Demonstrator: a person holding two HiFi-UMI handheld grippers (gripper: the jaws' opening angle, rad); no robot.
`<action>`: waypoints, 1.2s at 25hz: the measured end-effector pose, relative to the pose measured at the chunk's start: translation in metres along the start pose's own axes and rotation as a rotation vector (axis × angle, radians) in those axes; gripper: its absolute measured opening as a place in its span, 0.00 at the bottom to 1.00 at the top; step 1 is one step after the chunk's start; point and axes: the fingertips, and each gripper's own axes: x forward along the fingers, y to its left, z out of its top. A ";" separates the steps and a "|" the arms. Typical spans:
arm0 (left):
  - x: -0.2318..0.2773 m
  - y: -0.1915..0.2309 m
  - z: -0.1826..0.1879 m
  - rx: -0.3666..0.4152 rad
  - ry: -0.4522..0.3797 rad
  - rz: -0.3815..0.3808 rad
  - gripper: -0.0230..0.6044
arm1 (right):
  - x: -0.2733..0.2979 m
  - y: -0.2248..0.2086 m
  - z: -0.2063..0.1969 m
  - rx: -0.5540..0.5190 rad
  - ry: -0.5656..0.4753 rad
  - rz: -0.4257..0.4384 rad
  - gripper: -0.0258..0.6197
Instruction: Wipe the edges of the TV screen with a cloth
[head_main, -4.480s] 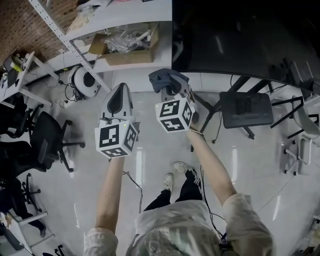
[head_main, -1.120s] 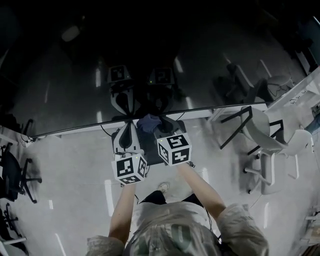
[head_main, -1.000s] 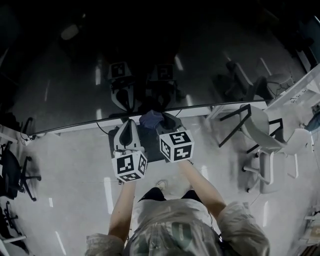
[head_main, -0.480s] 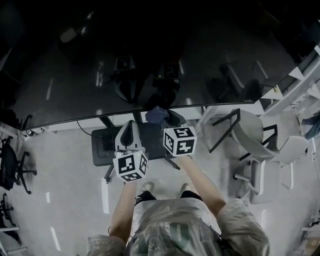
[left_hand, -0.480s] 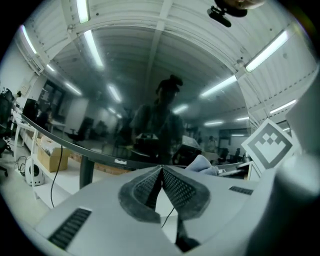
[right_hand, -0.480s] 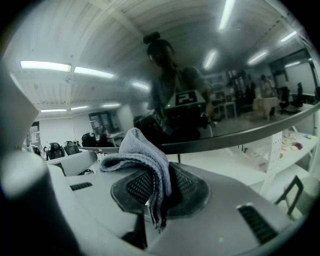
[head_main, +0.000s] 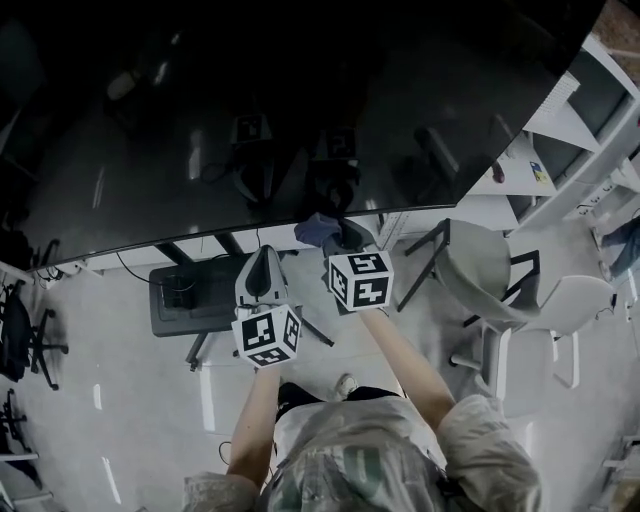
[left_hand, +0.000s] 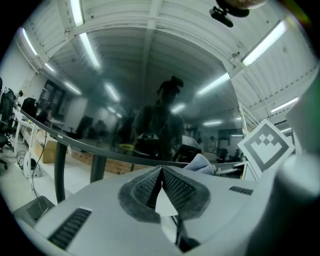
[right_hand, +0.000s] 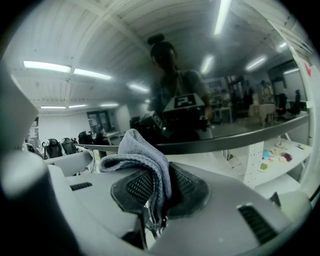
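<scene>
A large dark TV screen (head_main: 280, 110) fills the upper head view; its bottom edge (head_main: 250, 235) runs across just beyond both grippers. My right gripper (head_main: 335, 232) is shut on a grey-blue cloth (head_main: 318, 229), which sits right at that bottom edge. In the right gripper view the cloth (right_hand: 142, 160) bunches out between the shut jaws of the right gripper (right_hand: 157, 187), with the screen's edge (right_hand: 240, 137) just behind it. My left gripper (head_main: 262, 262) hangs a little below the edge; in the left gripper view the left gripper (left_hand: 161, 181) is shut on nothing.
Under the screen stand its black legs and a dark base plate (head_main: 180, 300). A grey chair (head_main: 480, 280) and a white one (head_main: 575, 310) are at the right, white shelving (head_main: 590, 120) behind them. Office chairs (head_main: 20, 340) sit at the far left.
The view has shifted along the screen's bottom edge to the right: the base plate has slid left and the shelving has come into view. The cloth stays at the edge.
</scene>
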 end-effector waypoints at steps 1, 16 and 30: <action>0.004 -0.014 -0.003 -0.001 0.002 -0.010 0.06 | -0.006 -0.016 0.001 0.000 -0.003 -0.012 0.14; 0.061 -0.177 -0.028 0.017 0.024 -0.217 0.06 | -0.076 -0.194 0.011 -0.058 -0.013 -0.235 0.14; 0.071 -0.234 -0.039 0.027 0.050 -0.317 0.06 | -0.106 -0.256 0.016 -0.091 -0.013 -0.344 0.14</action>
